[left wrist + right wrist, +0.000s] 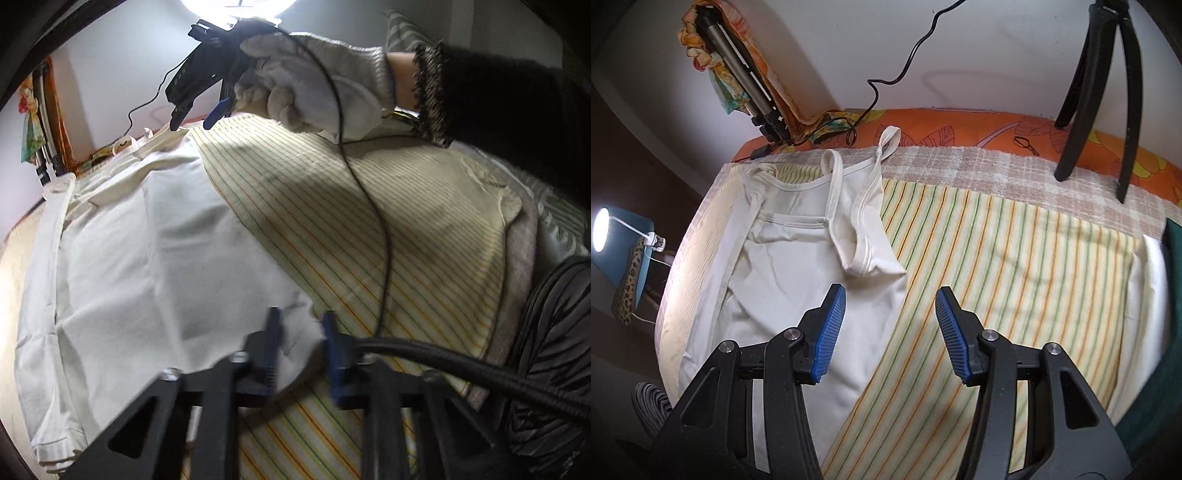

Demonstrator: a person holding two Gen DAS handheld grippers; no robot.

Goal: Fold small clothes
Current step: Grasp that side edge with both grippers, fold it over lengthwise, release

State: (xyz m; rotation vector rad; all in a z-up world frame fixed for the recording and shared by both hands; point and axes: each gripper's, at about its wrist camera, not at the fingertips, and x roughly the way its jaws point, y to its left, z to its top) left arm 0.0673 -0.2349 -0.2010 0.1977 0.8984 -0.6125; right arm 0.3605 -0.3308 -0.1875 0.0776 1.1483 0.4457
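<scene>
Left wrist view: one white top [147, 258] lies on the striped sheet [369, 229]. The left gripper [301, 334] is part open, its two fingers either side of the top's corner, not squeezing it. A black cable [380, 229] hangs across the sheet.

Right wrist view: the right gripper [890, 328] is wide open, holding nothing, over the top's [798, 266] edge. Two tripod legs [1071, 110] stand beyond the sheet [1015, 258], and one lamp [600, 229] shines off its side.
</scene>
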